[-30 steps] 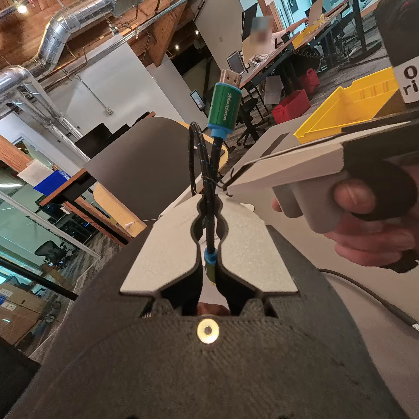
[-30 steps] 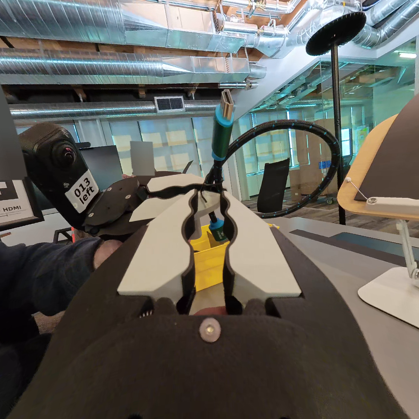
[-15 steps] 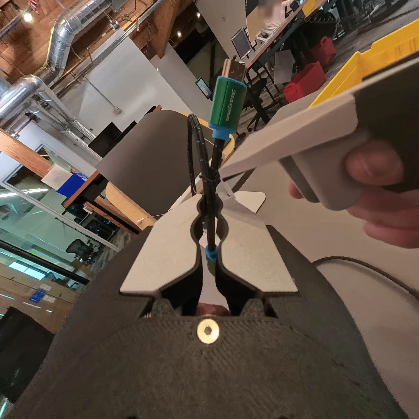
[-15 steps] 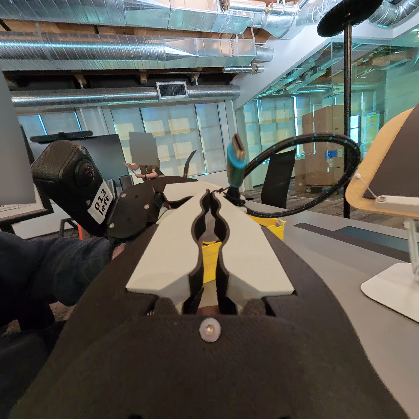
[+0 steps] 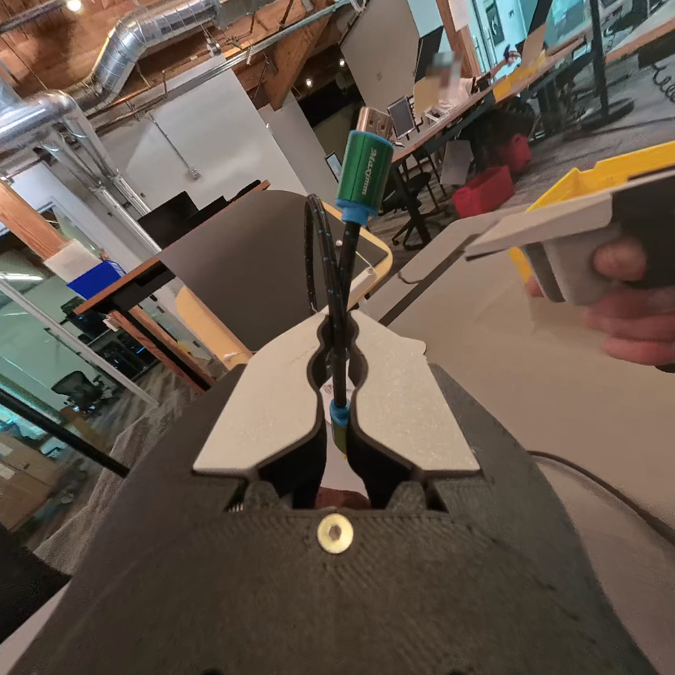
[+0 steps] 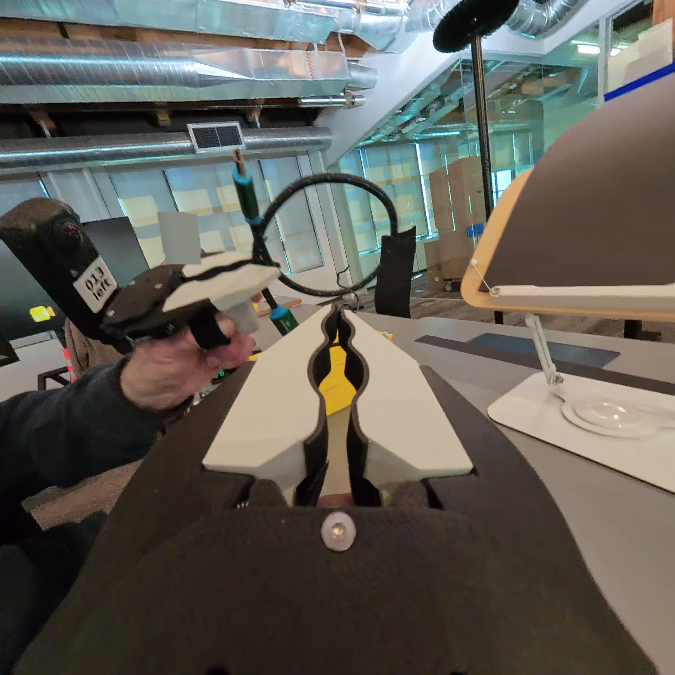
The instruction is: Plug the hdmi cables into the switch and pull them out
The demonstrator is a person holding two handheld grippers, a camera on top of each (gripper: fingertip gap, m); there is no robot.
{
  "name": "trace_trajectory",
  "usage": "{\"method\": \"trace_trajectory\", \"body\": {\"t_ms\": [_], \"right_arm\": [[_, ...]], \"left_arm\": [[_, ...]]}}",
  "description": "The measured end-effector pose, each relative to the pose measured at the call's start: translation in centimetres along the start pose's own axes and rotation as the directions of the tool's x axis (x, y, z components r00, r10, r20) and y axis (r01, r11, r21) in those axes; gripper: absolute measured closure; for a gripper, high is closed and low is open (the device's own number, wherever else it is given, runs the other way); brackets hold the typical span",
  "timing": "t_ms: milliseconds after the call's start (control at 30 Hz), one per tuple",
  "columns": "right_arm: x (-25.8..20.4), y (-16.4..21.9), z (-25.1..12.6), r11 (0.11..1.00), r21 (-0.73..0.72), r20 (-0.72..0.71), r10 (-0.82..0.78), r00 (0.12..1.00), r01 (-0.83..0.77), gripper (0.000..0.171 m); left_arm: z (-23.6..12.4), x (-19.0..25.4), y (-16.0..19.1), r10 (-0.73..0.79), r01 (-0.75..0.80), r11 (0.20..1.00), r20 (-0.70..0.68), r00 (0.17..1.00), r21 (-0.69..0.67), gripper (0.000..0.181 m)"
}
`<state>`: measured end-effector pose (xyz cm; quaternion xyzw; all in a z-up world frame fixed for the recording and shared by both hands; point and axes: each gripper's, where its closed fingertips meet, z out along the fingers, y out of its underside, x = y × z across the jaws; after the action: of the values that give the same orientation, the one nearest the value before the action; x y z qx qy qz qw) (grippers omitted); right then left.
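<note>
A short black braided HDMI cable (image 5: 338, 292) with green plugs is clamped by the left gripper (image 5: 336, 330), both plugs free. The right gripper (image 6: 338, 321) is closed, apparently empty. No switch is seen; it must be located next.

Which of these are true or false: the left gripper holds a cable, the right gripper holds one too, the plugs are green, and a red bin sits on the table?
1. The left gripper is shut on the black cable. True.
2. The right gripper also holds it. False: shut on nothing, apart from the cable.
3. The cable's upper plug is green. True.
4. The bin on the table is red. False: it is yellow.
</note>
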<state>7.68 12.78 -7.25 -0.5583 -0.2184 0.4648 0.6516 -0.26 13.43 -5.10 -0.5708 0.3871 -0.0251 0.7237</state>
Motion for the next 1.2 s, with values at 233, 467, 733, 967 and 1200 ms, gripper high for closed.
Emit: {"method": "trace_trajectory", "body": {"t_ms": [233,467,733,967,1200], "right_arm": [[0.7,2.8,-0.4,0.967,-0.178,-0.018,-0.189,0.982,0.183,0.171],[-2.4,13.2,-0.5,0.719,-0.557,0.245,-0.335,0.910,0.415,0.171],[-4.3,22.2,-1.0,0.482,-0.702,0.402,-0.339,0.851,0.524,0.171],[-5.5,24.7,-1.1,0.450,-0.726,0.438,-0.282,0.854,0.521,0.152],[-3.6,15.8,1.3,0.704,-0.585,0.278,-0.292,0.915,0.402,0.138]], "left_arm": [[0.0,-1.2,0.6,0.039,-0.040,0.998,-0.016,0.999,-0.045,0.176],[0.3,-1.2,2.1,0.059,-0.066,0.990,-0.066,0.996,-0.124,0.176],[0.6,-0.9,4.0,0.046,-0.062,0.983,-0.095,0.994,-0.171,0.175],[0.8,-0.6,4.7,0.001,-0.023,0.982,-0.122,0.993,-0.186,0.175],[0.8,0.3,4.7,-0.210,0.177,0.971,-0.226,0.951,-0.159,0.175]]}}
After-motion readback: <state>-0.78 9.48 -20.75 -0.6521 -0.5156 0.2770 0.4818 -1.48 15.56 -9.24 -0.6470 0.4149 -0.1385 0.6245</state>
